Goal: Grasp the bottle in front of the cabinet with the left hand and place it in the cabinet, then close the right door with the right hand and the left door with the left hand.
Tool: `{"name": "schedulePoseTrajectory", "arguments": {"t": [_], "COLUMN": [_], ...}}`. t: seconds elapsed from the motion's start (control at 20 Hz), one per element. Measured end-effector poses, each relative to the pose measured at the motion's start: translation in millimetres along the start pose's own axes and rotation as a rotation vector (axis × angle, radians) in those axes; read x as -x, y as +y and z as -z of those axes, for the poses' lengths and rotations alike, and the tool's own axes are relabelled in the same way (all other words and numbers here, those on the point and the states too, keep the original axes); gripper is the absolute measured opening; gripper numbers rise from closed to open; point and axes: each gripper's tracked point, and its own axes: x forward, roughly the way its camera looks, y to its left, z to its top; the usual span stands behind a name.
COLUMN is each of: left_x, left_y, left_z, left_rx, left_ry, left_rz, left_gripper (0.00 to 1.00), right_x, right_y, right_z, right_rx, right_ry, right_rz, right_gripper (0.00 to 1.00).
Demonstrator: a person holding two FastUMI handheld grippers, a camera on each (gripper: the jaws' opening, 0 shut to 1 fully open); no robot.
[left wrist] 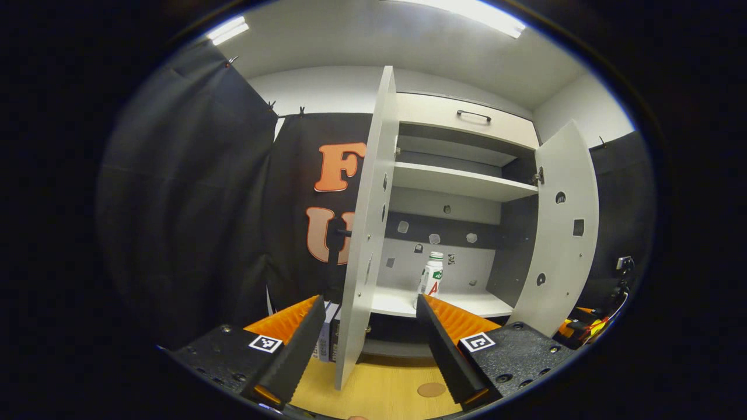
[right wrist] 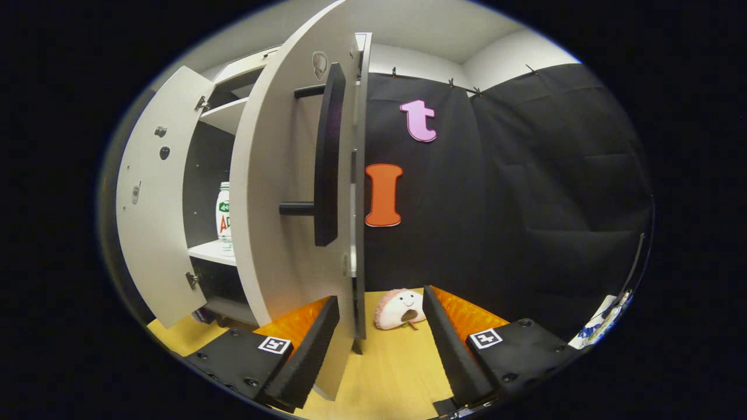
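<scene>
The white cabinet (left wrist: 461, 182) stands with both doors swung out. A white bottle (left wrist: 432, 275) with a green cap and label stands upright on its lower shelf; in the right gripper view the bottle (right wrist: 223, 217) shows between the doors. My left gripper (left wrist: 367, 344) is open, well short of the bottle, and the left door (left wrist: 363, 233) shows edge-on between its fingers. My right gripper (right wrist: 379, 344) is open at the outer face of the right door (right wrist: 280, 204), whose lower edge runs between its fingers, below the black handle (right wrist: 327, 157). The left door (right wrist: 149, 198) hangs open farther off.
The cabinet rests on a wooden table (left wrist: 385, 382). Books (left wrist: 327, 338) stand under it behind the left door. A brown disc (left wrist: 430, 389) lies on the table. A smiling plush toy (right wrist: 401, 309) lies beside the right door. Cables (left wrist: 589, 326) sit at the far right.
</scene>
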Motion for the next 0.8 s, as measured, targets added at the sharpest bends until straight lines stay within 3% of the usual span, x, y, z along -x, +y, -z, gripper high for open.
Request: {"name": "schedulePoseTrajectory", "arguments": {"t": [0.35, 0.45, 0.55, 0.8], "left_x": [7, 4, 3, 2], "left_y": [34, 38, 37, 32], "left_z": [-3, -3, -2, -3], "left_rx": [0.011, 0.007, 0.006, 0.005], "left_ry": [-0.009, -0.009, -0.010, -0.017], "left_rz": [-0.077, -0.086, -0.078, -0.031], "left_gripper": [0.96, 0.96, 0.95, 0.96], "right_x": [-13, -14, -16, -6], "right_y": [67, 78, 86, 74], "right_z": [-10, -9, -7, -25], "right_rx": [0.112, 0.096, 0.071, 0.059], "right_ry": [-0.055, -0.050, -0.046, -0.085], "right_rz": [-0.062, -0.104, -0.131, -0.091], "right_gripper": [0.95, 0.96, 0.96, 0.95]}}
